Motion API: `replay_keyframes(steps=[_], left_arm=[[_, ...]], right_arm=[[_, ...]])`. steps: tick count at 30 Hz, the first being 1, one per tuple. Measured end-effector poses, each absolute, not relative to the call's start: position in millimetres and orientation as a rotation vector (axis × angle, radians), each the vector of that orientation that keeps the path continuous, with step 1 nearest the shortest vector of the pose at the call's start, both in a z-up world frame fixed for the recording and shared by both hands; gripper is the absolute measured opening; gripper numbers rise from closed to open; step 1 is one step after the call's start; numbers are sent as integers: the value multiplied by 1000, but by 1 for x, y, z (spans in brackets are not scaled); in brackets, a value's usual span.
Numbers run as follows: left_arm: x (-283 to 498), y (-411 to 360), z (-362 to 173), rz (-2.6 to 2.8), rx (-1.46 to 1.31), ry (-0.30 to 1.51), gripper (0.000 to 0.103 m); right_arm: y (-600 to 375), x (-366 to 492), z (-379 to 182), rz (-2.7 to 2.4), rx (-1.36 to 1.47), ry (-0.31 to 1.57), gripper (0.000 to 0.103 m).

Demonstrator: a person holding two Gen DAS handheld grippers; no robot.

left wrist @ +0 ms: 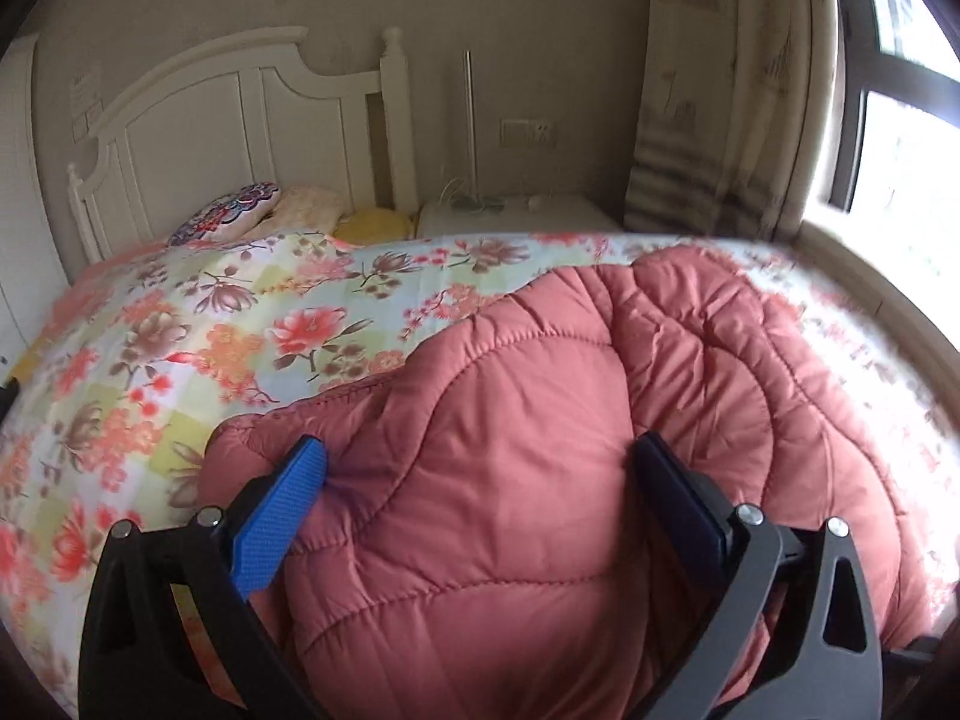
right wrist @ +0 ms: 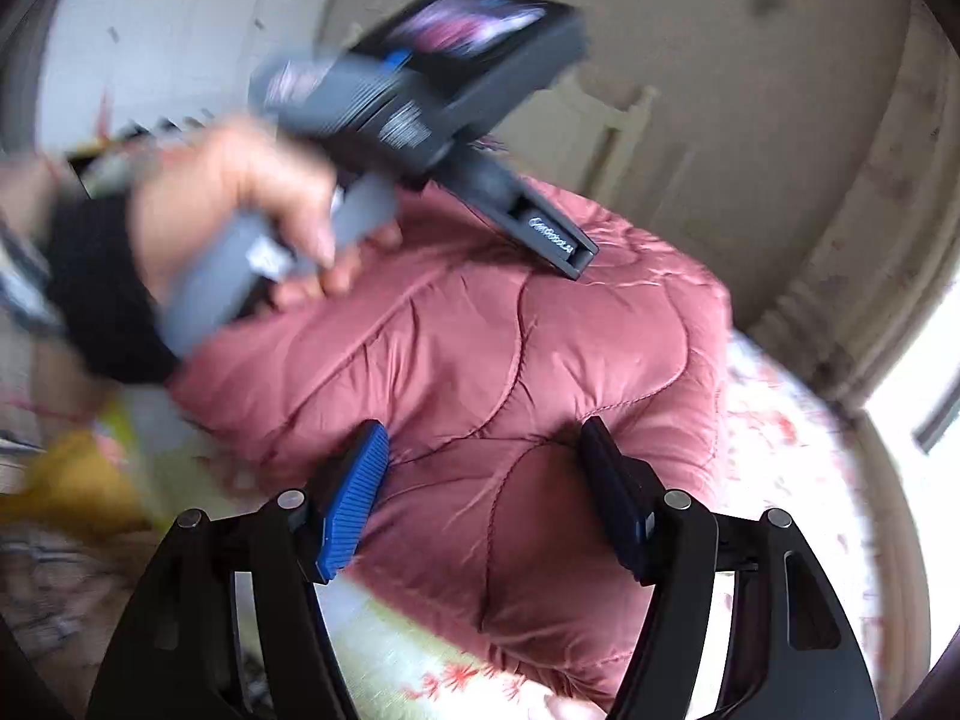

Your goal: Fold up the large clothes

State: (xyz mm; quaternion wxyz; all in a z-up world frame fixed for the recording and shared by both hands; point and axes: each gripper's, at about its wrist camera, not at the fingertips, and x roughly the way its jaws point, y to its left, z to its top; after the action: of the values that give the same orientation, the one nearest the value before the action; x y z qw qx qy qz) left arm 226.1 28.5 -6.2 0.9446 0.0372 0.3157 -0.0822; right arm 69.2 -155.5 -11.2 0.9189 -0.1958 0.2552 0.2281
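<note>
A pink quilted padded garment [left wrist: 540, 450] lies bunched on a bed with a floral cover [left wrist: 180, 348]. My left gripper [left wrist: 480, 450] is open, its blue-padded fingers [left wrist: 282, 516] wide apart just above the garment's near part, holding nothing. In the right wrist view the same garment [right wrist: 480, 372] fills the middle. My right gripper [right wrist: 480, 450] is open over its near edge, empty. The other handheld gripper [right wrist: 420, 90] and the hand on it [right wrist: 240, 198] hover blurred over the garment's far side.
A white headboard [left wrist: 240, 120] and pillows [left wrist: 240, 216] stand at the bed's far end. A white bedside cabinet [left wrist: 510, 216], a curtain [left wrist: 720, 90] and a window [left wrist: 900, 150] are at the right.
</note>
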Motion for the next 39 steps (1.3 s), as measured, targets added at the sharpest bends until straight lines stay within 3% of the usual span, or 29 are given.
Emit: replay_keyframes(steps=[3,7,10,13,18,24,29,34,37,39], left_arm=[[231,38,-9,-219,12,655,101],[233,38,-11,-236,-14,659,101],[231,41,-11,-241,-25,653,101],[231,44,-12,-248,-44,655,101],[237,43,-15,-236,-30,686,101],[238,47,-17,-254,-53,685,101],[234,53,-16,-262,-88,668,101],[237,54,-17,-262,-91,685,101],[237,56,-17,-273,-102,684,101],[236,57,-17,-273,-104,676,101]], right_arm=[[-189,83,25,617,-240,517,52],[-220,137,72,494,-228,438,45],[-227,199,87,482,-148,490,44],[-218,265,74,484,-141,585,44],[-203,326,-5,497,-158,876,44],[-207,323,9,459,-196,899,44],[-210,319,52,423,-168,759,44],[-203,348,-19,442,-181,981,45],[-211,349,-17,412,-135,964,46],[-202,343,-4,374,-259,930,47]])
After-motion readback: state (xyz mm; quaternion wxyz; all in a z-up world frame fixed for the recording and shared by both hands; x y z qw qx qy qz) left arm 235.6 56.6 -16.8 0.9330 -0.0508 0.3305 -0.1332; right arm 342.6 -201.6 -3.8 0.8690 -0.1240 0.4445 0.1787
